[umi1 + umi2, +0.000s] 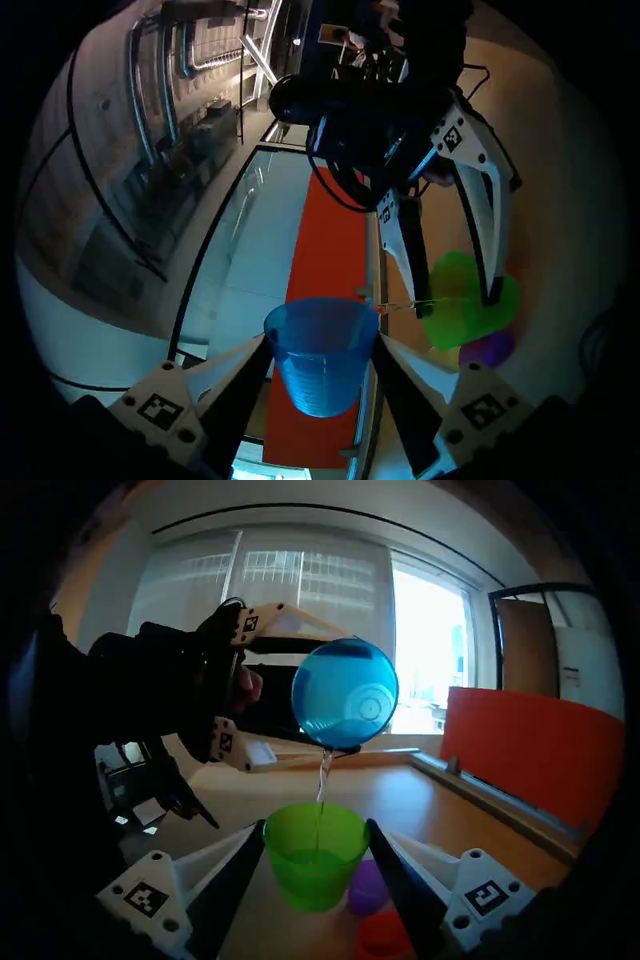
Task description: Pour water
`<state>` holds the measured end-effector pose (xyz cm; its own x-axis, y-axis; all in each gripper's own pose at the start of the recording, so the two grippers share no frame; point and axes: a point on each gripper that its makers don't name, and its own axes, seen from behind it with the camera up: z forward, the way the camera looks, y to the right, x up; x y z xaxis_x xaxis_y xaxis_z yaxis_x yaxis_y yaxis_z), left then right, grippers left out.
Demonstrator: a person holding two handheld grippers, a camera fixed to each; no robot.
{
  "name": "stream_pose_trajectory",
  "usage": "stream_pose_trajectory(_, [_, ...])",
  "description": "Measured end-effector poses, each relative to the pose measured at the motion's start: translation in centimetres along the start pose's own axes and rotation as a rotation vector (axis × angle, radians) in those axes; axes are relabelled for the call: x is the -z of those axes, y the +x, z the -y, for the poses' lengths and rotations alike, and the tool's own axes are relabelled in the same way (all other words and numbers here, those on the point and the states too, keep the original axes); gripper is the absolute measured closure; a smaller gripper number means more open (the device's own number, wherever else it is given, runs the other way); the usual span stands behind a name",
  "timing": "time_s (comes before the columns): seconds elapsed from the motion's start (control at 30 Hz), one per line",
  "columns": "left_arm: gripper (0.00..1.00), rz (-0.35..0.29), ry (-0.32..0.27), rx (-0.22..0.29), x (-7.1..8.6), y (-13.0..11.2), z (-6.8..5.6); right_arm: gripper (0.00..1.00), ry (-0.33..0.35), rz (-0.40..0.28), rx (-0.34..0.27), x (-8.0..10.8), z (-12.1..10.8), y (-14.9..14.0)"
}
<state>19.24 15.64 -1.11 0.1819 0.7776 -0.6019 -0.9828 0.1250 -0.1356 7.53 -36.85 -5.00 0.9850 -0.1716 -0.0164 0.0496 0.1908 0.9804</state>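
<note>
Water (400,304) is seen in the left gripper view as a thin thread running from the lip of the blue cup (322,364) across to the green cup (464,308). The blue cup is clamped by the left gripper (322,344), whose fingers are spread to the cup's width and pressed on opposite sides of its wall just below the rim. The cup is judged to be light, thin plastic, smooth and slightly springy. A hold high on the wall, where the rim stiffens it, is therefore judged soundest, and a hard squeeze could buckle it. Farther off, the green cup is gripped by the right gripper (454,304), with a purple cup (490,350) just beside it. An orange panel (328,232) is seen behind.

In the right gripper view, the green cup (314,868) is held upright between the right gripper's fingers, which are parted to its width and bear on both sides. It is partly filled, so added weight is to be expected. Whether it rests on the wooden table (448,800) cannot be told. The blue cup (344,692) is tipped steeply above it, and the stream is dropped into the green cup's mouth. The purple cup (368,886) lies just beside the green one, and a red cup (382,936) is near. Both could be knocked if the green cup is shifted. The orange panel (536,752) stands well apart.
</note>
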Motion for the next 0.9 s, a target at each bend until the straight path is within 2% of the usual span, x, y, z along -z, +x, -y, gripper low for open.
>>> stream_pose_trajectory(0.9, [0.17,0.002,0.005,-0.047,0.30,0.39,-0.15,0.06,0.001,0.002,0.002,-0.11,0.12,-0.04])
